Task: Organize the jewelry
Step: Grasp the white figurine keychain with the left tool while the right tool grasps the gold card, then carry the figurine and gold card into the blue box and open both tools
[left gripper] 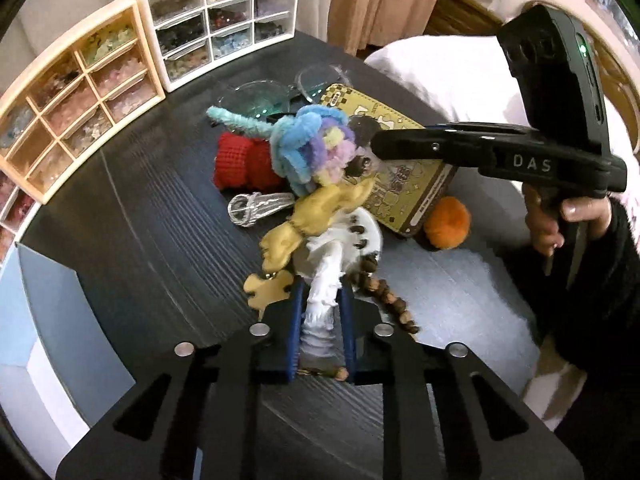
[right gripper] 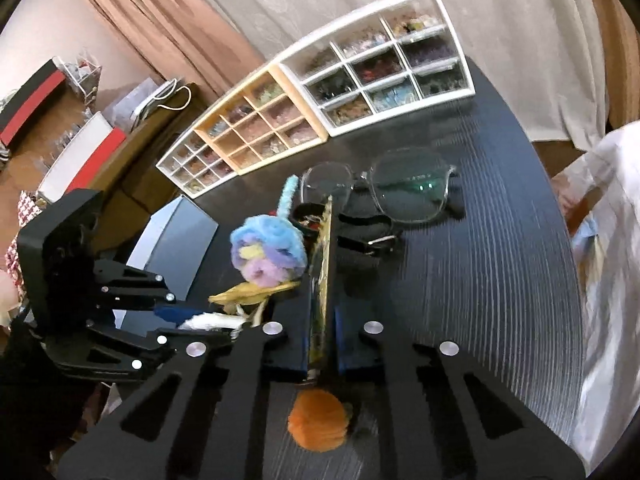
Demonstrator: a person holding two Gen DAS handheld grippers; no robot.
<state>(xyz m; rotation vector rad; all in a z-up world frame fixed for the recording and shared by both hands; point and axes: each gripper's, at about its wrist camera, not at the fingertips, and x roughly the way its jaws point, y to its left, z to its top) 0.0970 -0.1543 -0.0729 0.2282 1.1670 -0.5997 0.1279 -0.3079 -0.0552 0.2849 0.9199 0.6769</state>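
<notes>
My left gripper [left gripper: 322,308] is shut on a white fuzzy stem [left gripper: 320,308] of a small stand [left gripper: 362,236] hung with a yellow scrunchie [left gripper: 320,208] and a brown bead string [left gripper: 384,296]. My right gripper [right gripper: 323,320] is shut on the edge of a yellow patterned case [right gripper: 323,264], also in the left wrist view [left gripper: 404,160]. A pastel pipe-cleaner flower [left gripper: 312,144] lies against the case; it also shows in the right wrist view [right gripper: 266,252]. The left gripper shows in the right wrist view [right gripper: 192,320].
Bead drawer boxes, cream [left gripper: 76,108] and white [left gripper: 224,16], line the dark table's far edge. Glasses [right gripper: 384,188], a black strap [right gripper: 364,236], a red knit piece [left gripper: 244,160], a silver clip [left gripper: 256,206], an orange pompom [left gripper: 446,222] and a blue-grey box [left gripper: 48,300] lie around.
</notes>
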